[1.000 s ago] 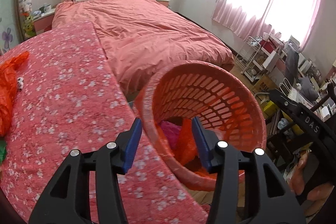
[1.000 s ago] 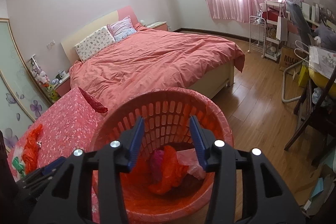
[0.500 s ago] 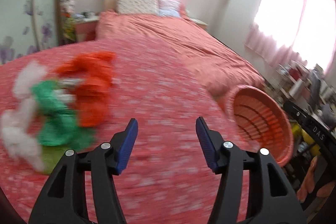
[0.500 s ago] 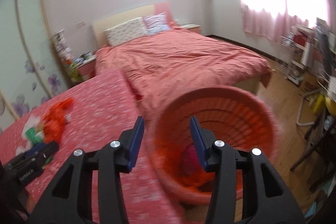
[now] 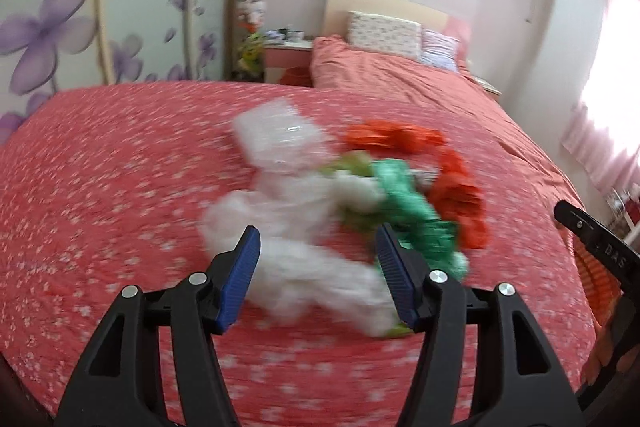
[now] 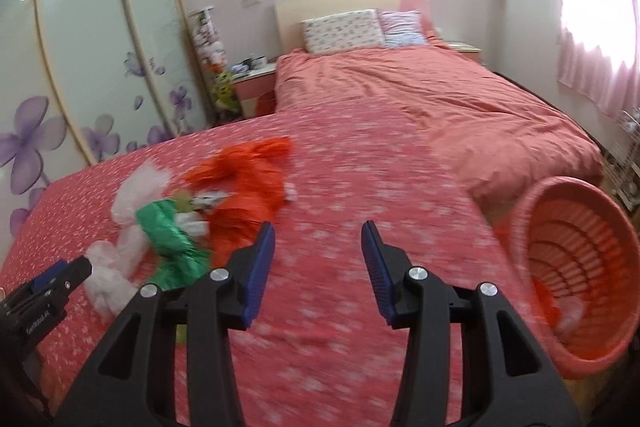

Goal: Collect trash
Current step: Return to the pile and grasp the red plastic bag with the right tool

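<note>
Left wrist: crinkly white bag (image 5: 304, 227) betw. spread left gripper (image 5: 318, 259) fingers.

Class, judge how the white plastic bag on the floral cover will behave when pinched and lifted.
The white plastic bag looks thin and crumpled, so probably floppy and light. Lying against the green bag, it may drag that along. The open left tongs should pinch a fold; flat film could slip.

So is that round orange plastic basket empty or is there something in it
Not empty: the round orange plastic basket holds orange and pale crumpled scraps at its bottom.
</note>
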{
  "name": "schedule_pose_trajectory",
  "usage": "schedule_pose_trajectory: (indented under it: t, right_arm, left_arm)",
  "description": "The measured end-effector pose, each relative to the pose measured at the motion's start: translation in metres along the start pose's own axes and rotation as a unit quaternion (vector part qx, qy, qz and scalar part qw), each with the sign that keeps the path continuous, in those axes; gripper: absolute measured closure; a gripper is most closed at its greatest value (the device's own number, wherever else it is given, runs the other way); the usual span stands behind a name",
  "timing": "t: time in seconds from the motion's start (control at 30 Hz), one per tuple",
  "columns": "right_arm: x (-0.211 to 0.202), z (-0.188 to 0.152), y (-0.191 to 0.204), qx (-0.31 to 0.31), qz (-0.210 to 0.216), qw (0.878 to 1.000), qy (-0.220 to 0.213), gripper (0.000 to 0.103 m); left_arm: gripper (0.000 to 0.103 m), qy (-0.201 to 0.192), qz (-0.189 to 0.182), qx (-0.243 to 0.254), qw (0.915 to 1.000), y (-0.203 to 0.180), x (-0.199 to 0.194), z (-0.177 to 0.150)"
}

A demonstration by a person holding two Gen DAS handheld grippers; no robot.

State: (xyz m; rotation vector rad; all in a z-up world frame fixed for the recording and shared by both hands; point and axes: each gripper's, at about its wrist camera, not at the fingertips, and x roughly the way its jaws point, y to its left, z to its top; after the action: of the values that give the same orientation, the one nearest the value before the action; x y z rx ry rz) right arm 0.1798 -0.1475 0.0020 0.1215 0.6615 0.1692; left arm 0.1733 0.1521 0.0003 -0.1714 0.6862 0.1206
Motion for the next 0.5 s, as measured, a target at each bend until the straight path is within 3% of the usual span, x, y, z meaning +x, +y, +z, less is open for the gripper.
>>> schedule_pose_trajectory:
  t: [0.23, 0.5]
  right_arm:
    - [0.055, 0.012, 0.051, -0.019, 0.006, 0.999, 0.031, 0.058]
    - [0.101, 0.007, 0.065, -0.028, -0.007, 0.997, 0.077, 0.059]
  left_arm:
    - [0.043, 0.007, 0.018, -0.029, 0.9994, 0.046, 0.005, -0.004]
    - [0.043, 0.025, 0.003, -0.049, 0.9985, 0.071, 0.015, -0.010]
